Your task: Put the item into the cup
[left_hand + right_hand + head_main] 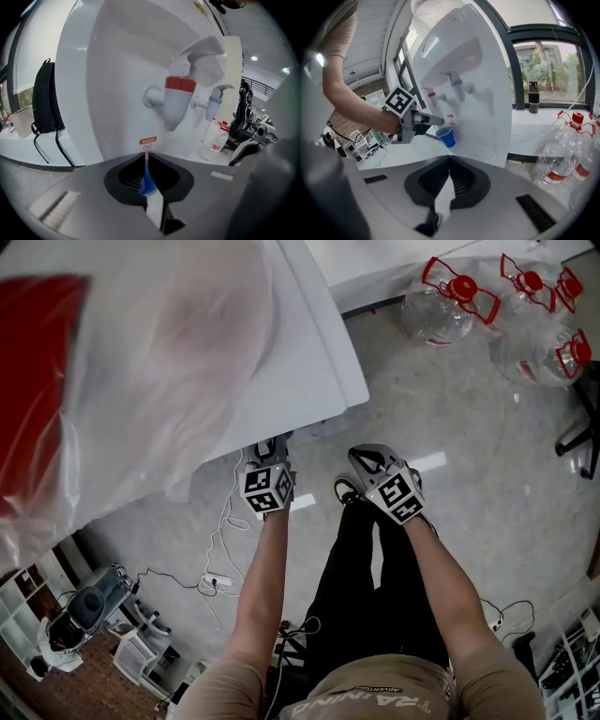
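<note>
Blue cup (447, 137) in left gripper (146, 153)

We count two grippers, the left gripper (146, 161) and the right gripper (450, 163), and each carries one marker cube, so two cubes: one (267, 489) at centre left of the head view and one (400, 495) at centre right. There is one cup (446, 137), blue. There is one water dispenser (108, 84) with two taps, one red tap (177, 101) and one blue tap (213, 105). At the upper right of the head view lie at least three large clear bottles (433, 313); they overlap, so we cannot fix the exact number. We also count one backpack (46, 98), one dark flask (533, 97) and one power strip (217, 583).
</note>
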`<state>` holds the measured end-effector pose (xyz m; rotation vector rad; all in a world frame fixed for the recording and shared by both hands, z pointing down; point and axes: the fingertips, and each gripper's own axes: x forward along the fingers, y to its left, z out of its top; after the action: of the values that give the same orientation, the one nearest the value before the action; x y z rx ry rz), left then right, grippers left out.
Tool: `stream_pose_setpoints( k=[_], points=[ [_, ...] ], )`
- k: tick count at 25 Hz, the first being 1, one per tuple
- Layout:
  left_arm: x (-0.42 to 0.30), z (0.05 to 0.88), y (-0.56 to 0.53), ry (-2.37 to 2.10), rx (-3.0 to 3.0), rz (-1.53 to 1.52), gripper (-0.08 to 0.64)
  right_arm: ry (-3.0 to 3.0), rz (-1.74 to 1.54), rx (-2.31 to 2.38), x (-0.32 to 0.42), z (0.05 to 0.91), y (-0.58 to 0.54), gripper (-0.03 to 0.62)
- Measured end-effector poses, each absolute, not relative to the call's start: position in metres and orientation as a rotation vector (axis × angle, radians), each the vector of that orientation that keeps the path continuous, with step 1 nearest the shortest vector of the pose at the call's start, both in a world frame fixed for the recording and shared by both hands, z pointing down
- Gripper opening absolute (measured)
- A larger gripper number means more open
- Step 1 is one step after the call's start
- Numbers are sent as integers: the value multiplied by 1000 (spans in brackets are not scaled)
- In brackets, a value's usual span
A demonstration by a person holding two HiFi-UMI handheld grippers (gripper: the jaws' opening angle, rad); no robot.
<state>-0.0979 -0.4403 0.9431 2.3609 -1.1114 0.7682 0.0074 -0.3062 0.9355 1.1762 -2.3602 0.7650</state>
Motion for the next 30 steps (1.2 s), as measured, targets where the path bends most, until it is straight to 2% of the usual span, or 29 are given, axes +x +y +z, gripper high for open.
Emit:
stream_pose_setpoints(
  k=[8, 14, 30],
  points=[
    [-108, 944, -428, -1159, 2273, 738, 12, -2369, 756, 1184, 11, 925, -300, 11],
    [-120, 931, -379, -1110, 2218, 781, 11, -2410, 693, 1171, -5, 878, -294, 11],
    [-109, 755, -282, -974, 2325, 759, 12, -2437, 593, 1145, -8, 714, -268, 11]
  ],
)
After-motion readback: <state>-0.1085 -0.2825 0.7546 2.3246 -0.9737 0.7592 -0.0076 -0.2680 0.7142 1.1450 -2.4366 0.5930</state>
